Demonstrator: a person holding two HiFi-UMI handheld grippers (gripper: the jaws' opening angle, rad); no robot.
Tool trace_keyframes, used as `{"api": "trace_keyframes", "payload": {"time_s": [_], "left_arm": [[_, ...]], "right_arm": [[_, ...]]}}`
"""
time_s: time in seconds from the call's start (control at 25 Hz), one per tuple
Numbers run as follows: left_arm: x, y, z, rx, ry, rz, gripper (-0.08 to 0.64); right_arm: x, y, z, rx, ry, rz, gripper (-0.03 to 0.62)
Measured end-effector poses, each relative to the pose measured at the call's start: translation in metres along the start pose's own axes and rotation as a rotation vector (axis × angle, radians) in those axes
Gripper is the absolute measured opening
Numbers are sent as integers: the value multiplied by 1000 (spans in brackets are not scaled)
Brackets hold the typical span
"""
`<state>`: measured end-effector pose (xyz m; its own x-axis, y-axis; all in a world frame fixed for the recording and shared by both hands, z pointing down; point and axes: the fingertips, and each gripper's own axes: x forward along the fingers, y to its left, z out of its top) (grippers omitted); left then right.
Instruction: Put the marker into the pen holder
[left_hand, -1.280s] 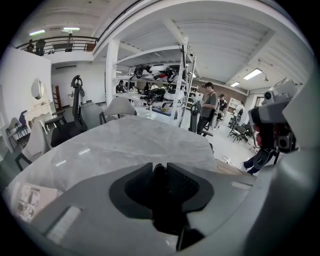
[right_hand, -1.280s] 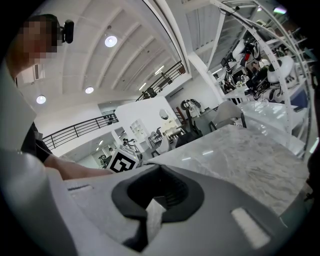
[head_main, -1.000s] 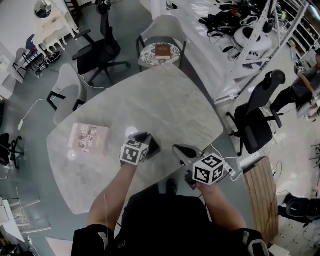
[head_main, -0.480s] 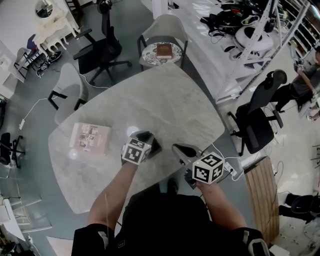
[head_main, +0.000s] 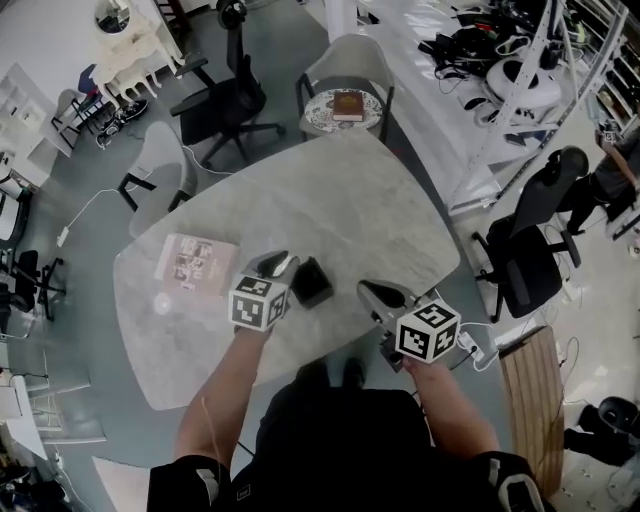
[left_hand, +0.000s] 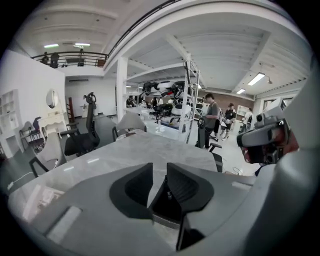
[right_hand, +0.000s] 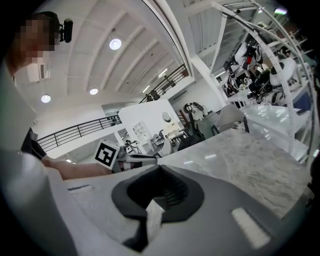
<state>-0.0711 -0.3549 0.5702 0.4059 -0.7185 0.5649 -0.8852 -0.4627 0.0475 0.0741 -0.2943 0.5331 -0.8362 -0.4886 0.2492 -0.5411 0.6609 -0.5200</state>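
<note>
Marble surface, open lab. Just beside pen holder: left gripper, fingers have just been opening, nothing pinched. Inside pen holder: marker, seemingly. Near pen holder: right gripper, fingers clenched, empty. Expect marker light, stiff, slick; grab mid-barrel.

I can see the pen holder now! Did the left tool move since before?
Yes. The left tool came off the pen holder, toward the book. Its jaws have just been opening, with nothing held between them.
</note>
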Motion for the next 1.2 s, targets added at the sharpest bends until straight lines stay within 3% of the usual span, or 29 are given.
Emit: {"api": "trace_keyframes", "payload": {"time_s": [0.32, 0.56, 0.88, 1.2], "left_arm": [[-84, 12, 12, -53, -120, 150, 40], [-134, 32, 12, -73, -194, 222, 21], [-189, 66, 14, -106, -296, 226, 17], [-238, 103, 0, -83, -335, 155, 10]], "right_arm": [[-2, 15, 19, -41, -51, 54, 3], [12, 56, 18, -126, -17, 95, 3], [38, 105, 30, -170, -34, 72, 3], [75, 162, 37, -202, -71, 16, 3]]}}
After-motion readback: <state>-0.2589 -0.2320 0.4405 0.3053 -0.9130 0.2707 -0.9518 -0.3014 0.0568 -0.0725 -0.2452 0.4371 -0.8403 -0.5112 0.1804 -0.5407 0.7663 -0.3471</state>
